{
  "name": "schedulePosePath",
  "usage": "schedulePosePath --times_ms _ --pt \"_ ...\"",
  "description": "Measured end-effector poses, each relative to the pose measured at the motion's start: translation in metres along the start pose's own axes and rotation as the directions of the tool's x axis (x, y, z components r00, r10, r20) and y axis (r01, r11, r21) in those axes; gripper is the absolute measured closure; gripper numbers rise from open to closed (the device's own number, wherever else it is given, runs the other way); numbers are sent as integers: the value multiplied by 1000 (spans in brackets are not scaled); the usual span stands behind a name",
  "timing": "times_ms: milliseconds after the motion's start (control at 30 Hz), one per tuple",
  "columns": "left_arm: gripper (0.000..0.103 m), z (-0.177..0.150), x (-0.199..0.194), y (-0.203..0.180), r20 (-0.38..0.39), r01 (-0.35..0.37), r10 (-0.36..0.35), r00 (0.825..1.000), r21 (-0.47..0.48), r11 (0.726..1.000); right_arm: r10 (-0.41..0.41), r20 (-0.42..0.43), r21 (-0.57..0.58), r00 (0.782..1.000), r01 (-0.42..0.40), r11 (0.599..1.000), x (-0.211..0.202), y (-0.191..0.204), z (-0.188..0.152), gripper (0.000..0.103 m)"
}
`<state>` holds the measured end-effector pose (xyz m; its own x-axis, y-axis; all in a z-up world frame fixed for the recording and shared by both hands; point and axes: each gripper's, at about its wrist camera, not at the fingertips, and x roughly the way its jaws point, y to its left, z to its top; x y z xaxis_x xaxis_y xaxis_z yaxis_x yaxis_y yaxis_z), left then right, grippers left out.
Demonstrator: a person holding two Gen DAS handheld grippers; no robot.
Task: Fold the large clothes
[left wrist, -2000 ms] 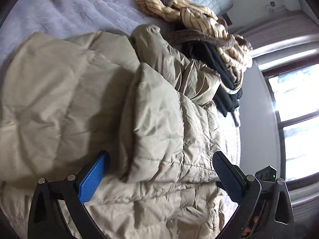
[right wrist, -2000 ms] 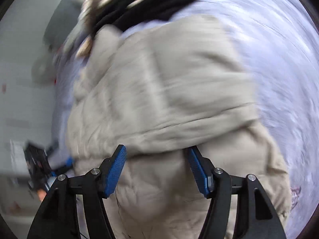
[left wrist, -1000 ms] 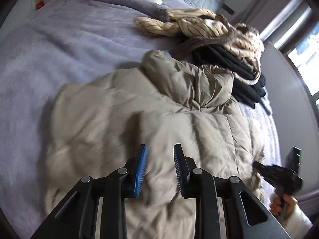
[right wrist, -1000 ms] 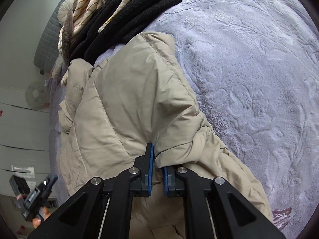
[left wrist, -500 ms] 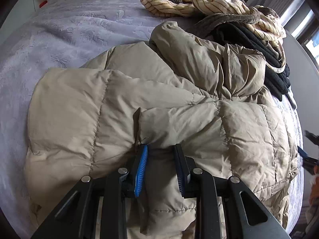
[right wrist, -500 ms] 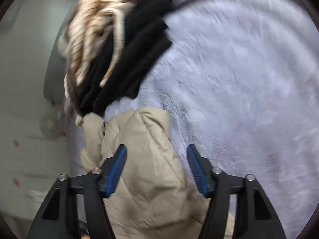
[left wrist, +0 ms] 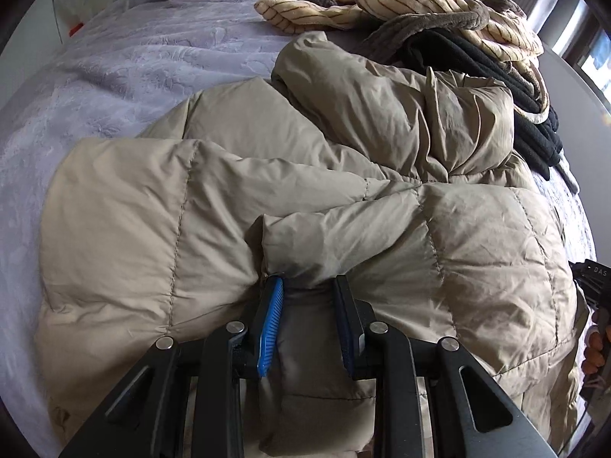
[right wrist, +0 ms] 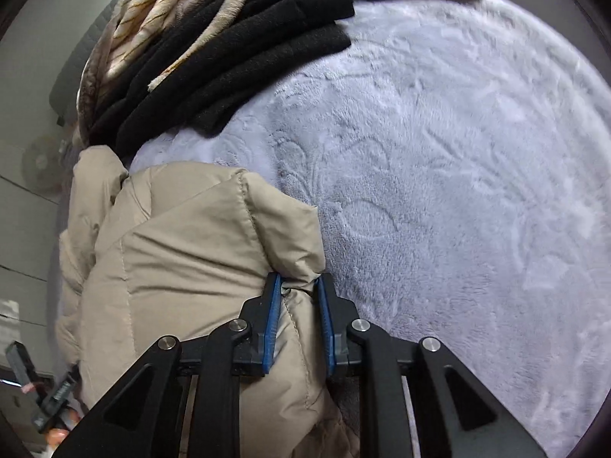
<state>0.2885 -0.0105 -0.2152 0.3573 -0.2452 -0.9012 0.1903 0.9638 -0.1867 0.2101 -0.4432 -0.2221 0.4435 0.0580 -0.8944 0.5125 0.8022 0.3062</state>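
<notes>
Below everything lies the wide bed covered with a pale lilac plush blanket with an embossed leaf pattern [right wrist: 439, 191]; it fills most of what both my cameras see. On it, spread in thick folds, is the big beige quilted puffer jacket [left wrist: 343, 175], which is the garment I am folding. It lies in the middle of the blanket, with one padded panel turned over onto the rest, and its far end is bunched up against the other clothes.

Beyond the jacket there is a heap of laundry: a black fleece garment folded in many layers [right wrist: 236, 53], and on top of it a cream fluffy garment with thin brown stripes [left wrist: 412, 4]. The black fleece touches the jacket's bunched far end.

My left gripper [left wrist: 309, 286] has its blue-padded jaws set close, and a fold of the jacket's edge is squeezed between them. My right gripper [right wrist: 298, 284] is at the jacket's corner beside the bare blanket; its jaws are closing, and the pads already pinch a puffed seam of the beige cloth.

At the right border of the left view, fingers [left wrist: 595, 347] hold a black handle.
</notes>
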Motion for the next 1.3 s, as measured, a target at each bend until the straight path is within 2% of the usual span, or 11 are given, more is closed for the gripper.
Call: schedulePosePath --times_ms 233,400,633,667,700,733,1000,1033,1067,1133,1300 --pt "74 -2 -51 10 43 -34 35 998 -29 999 -101 80 -91 992 108 990 -53 15 -26 79" --pt "74 -24 -79 21 3 -70 71 997 -45 996 -71 40 -42 997 72 997 -81 5 -65 75" --pt "74 -77 -106 17 -80 -117 112 990 -53 992 -21 -53 -47 998 18 999 -102 9 -115 60" --pt "61 -84 -110 15 -93 -116 110 990 -58 992 -12 -66 -50 998 9 999 -105 10 -120 56" --pt "27 -91 -115 14 -99 -115 108 989 -68 991 -4 -76 -52 997 0 999 -108 12 -124 55" --pt "18 -96 -120 13 -90 -119 112 990 -77 990 3 -83 -54 997 -7 999 -111 14 -127 53" --pt "16 -121 -150 -4 -113 -128 120 986 -74 989 35 -104 -70 994 -43 997 -134 25 -141 44" --pt "15 -123 -153 -7 -110 -136 128 986 -68 988 42 -107 -74 993 -50 996 -137 27 -142 38" --pt "1 -124 -155 -9 -111 -140 133 985 -62 988 50 -109 -81 993 -59 995 -141 30 -143 30" --pt "0 -127 -162 -13 -98 -143 137 986 -58 988 61 -106 -94 993 -71 993 -147 35 -146 21" --pt "0 -136 -173 -26 -99 -157 155 983 -16 987 77 -88 -115 993 -87 989 -164 43 -151 13"
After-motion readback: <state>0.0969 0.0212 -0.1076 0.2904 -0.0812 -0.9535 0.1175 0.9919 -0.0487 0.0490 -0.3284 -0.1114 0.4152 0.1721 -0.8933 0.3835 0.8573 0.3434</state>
